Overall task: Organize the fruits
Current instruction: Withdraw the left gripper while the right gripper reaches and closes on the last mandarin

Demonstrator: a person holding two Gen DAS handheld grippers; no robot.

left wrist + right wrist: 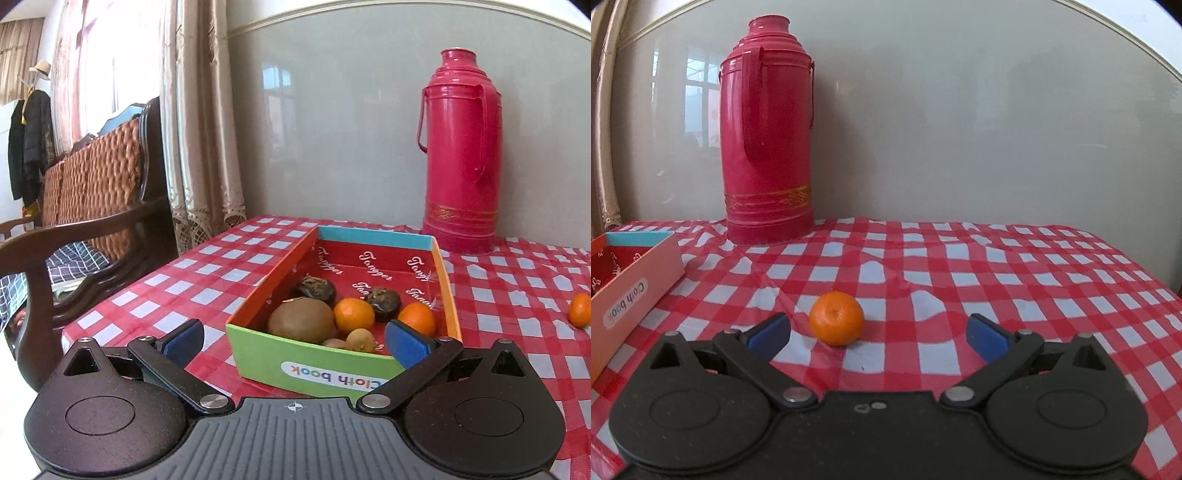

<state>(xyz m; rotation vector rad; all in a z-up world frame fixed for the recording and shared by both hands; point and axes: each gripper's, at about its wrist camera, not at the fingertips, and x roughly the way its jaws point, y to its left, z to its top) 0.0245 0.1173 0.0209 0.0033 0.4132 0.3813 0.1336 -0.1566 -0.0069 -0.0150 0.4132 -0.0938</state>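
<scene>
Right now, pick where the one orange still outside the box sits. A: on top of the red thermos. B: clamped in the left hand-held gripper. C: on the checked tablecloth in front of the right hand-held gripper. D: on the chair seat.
C: the orange rests on the checked tablecloth, ahead of the open right hand-held gripper.

A lived-in home, likely a dining or sitting room: a red-checked tablecloth (236,258) covers the worktop, a crimson thermos flask (461,155) stands by the wall, with lace-edged curtains (199,122), a wooden armchair (96,206) and hung coats (29,144).
</scene>
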